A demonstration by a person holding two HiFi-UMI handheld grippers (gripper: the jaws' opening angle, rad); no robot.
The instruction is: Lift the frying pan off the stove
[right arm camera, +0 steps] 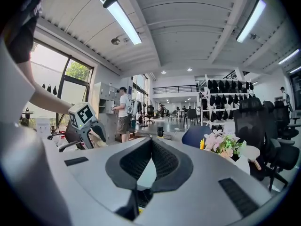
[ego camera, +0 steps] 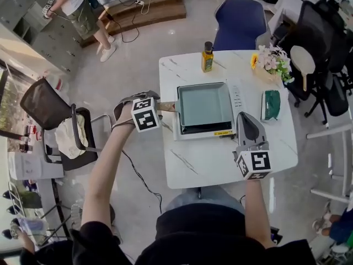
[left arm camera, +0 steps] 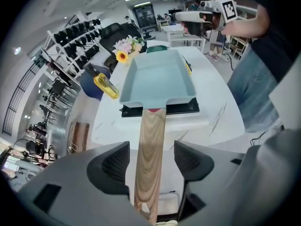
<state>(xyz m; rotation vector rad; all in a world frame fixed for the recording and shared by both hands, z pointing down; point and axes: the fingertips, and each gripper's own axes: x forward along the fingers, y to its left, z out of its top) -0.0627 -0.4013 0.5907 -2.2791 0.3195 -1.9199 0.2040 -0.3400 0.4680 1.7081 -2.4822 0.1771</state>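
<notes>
A square pale-green frying pan (ego camera: 204, 105) (left arm camera: 157, 76) rests on a black-topped stove (ego camera: 234, 94) (left arm camera: 181, 108) on the white table (ego camera: 209, 164). Its wooden handle (ego camera: 167, 107) (left arm camera: 150, 145) sticks out past the table's left edge. My left gripper (ego camera: 161, 107) (left arm camera: 151, 160) is open, one jaw on each side of the handle, with a gap showing on both sides. My right gripper (ego camera: 244, 116) (right arm camera: 150, 139) is shut on nothing and hovers over the table just right of the stove, pointing away from me.
At the table's far edge stand a yellow oil bottle (ego camera: 207, 57) (left arm camera: 106, 86) and a bunch of flowers (ego camera: 271, 61) (left arm camera: 124, 48). A green pouch (ego camera: 271, 105) lies right of the stove. A blue chair (ego camera: 240, 21) is behind the table and a black chair (ego camera: 52, 120) to its left.
</notes>
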